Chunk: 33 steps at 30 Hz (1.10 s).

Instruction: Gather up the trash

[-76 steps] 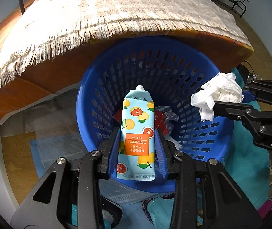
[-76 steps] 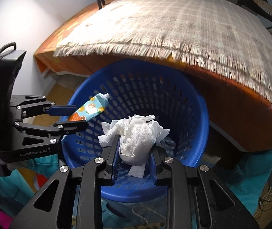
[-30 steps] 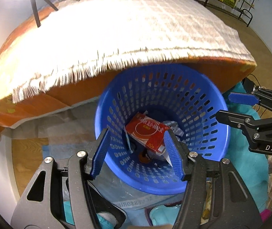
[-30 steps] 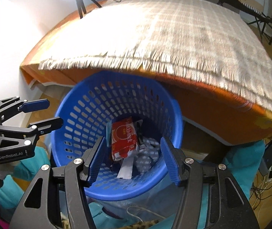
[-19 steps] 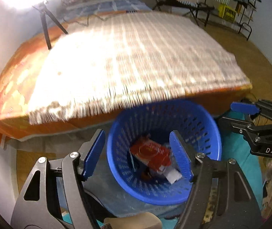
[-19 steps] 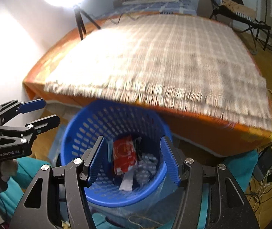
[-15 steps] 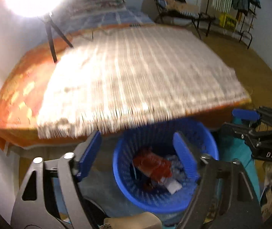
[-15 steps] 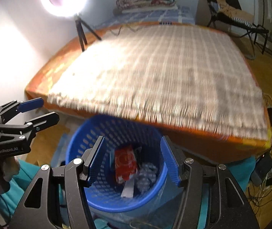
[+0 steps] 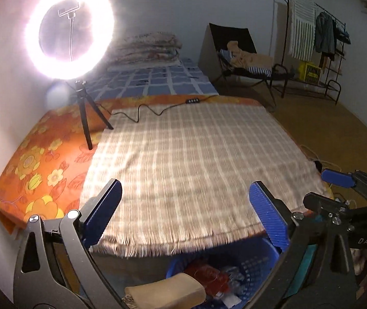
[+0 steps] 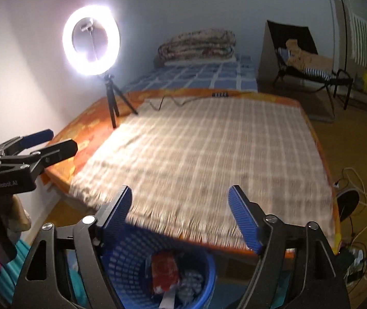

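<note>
A blue perforated basket (image 9: pixel 258 265) stands on the floor at the foot of the bed; it also shows in the right wrist view (image 10: pixel 129 257). A red packet (image 10: pixel 164 270) and crumpled white trash (image 10: pixel 190 287) lie inside it. My left gripper (image 9: pixel 184 211) is open and empty, raised above the basket and facing the bed. My right gripper (image 10: pixel 179 216) is open and empty, also raised above the basket. Each gripper shows in the other's view, the right one (image 9: pixel 322 189) and the left one (image 10: pixel 51 141) both open.
A plaid fringed blanket (image 9: pixel 191 162) covers an orange floral mattress (image 9: pixel 42 159). A lit ring light (image 9: pixel 69 31) on a tripod stands on the bed's left, its cable trailing across. A chair (image 9: pixel 237 56) and clothes rack (image 9: pixel 317 36) stand far right. Cables (image 10: pixel 353 180) lie on the floor.
Both grippers let go of the pouch and tissue into the basket, opened, then rose and tilted up, so the basket dropped to the bottom of both views and the bed and room came in.
</note>
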Each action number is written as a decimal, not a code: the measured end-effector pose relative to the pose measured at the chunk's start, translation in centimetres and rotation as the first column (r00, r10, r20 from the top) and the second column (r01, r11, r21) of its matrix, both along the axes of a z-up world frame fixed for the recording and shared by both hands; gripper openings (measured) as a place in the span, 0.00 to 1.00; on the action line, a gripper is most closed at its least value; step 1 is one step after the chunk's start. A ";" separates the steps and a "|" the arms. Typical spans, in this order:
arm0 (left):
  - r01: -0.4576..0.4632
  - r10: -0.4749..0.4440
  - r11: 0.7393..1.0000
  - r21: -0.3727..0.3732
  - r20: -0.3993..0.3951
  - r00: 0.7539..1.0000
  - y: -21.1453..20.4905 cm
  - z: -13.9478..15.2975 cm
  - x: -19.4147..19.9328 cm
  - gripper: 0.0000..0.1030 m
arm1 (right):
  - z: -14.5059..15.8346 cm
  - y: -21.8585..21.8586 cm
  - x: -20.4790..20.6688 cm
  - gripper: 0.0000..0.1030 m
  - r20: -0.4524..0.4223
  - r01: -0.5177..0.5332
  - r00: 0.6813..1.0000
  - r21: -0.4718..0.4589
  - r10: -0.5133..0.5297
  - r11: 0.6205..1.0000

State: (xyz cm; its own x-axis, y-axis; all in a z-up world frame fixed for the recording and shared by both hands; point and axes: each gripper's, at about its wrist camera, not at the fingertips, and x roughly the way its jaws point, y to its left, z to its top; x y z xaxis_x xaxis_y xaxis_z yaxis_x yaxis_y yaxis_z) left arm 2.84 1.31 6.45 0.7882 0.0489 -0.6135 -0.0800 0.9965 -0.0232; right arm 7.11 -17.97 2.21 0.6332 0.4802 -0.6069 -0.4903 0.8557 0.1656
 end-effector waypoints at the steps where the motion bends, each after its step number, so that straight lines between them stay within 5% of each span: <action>1: -0.005 0.005 1.000 -0.006 0.004 1.000 0.2 0.2 0.2 0.98 | 0.2 0.1 0.3 0.79 0.011 0.008 1.000 0.005 -0.008 1.000; 33: -0.029 0.028 0.999 -0.020 -0.019 0.999 0.6 -1.2 1.7 0.99 | -1.2 0.7 3.1 0.79 -0.039 0.043 0.998 0.024 -0.042 0.999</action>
